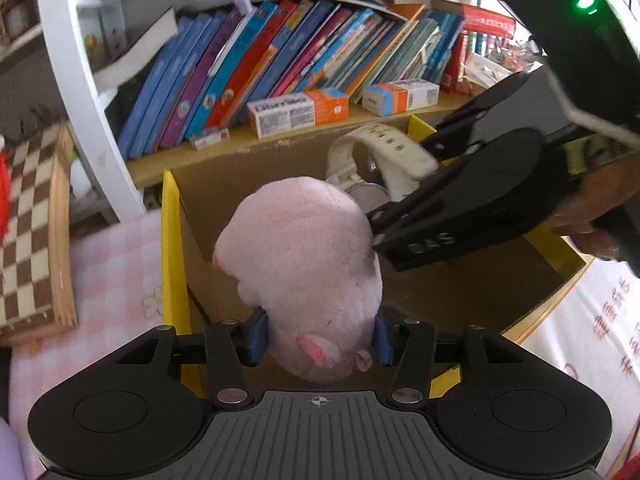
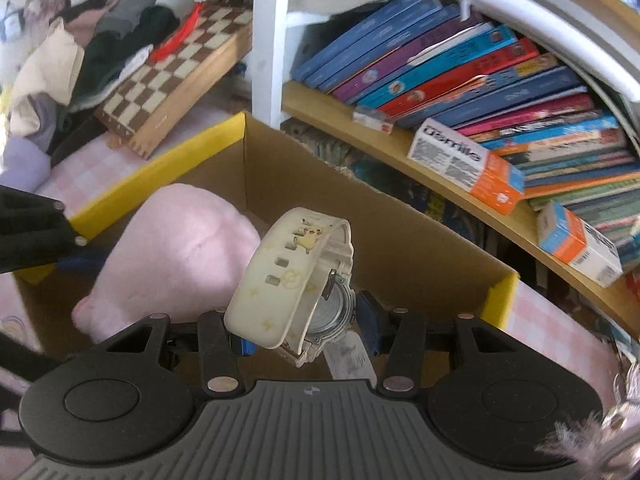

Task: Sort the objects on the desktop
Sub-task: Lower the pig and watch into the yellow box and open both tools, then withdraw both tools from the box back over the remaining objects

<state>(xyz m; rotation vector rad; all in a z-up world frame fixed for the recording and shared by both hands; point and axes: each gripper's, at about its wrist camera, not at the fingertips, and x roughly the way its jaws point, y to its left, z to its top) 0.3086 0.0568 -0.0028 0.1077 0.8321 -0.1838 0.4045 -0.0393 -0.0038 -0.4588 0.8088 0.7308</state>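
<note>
Over the open cardboard box (image 1: 460, 292) with the yellow rim, both grippers point down into it, each carrying something. The left gripper (image 1: 320, 338) has its blue pads against the two sides of a pink plush toy (image 1: 304, 256), which hangs above the left half of the box; the pads dent the fur only slightly, so the hold looks light, and the toy bulges well past them. It should be very light, soft and squashy, not at all fragile, and not slippery thanks to the pile; a grip across a narrower part of the body, or around an ear or limb, would probably be surer than one across the round bulk. The right gripper (image 2: 306, 330), over the right half of the box, is closed at a middling width on a white watch (image 2: 296, 280), its pads either side of the case while the strap loops up and forward. The watch is likely light but with a hard, smooth case and glass that could scratch or crack, and a floppy strap; holding it by the case sides seems best. Behind the box stands a bookshelf (image 2: 360, 120).
</note>
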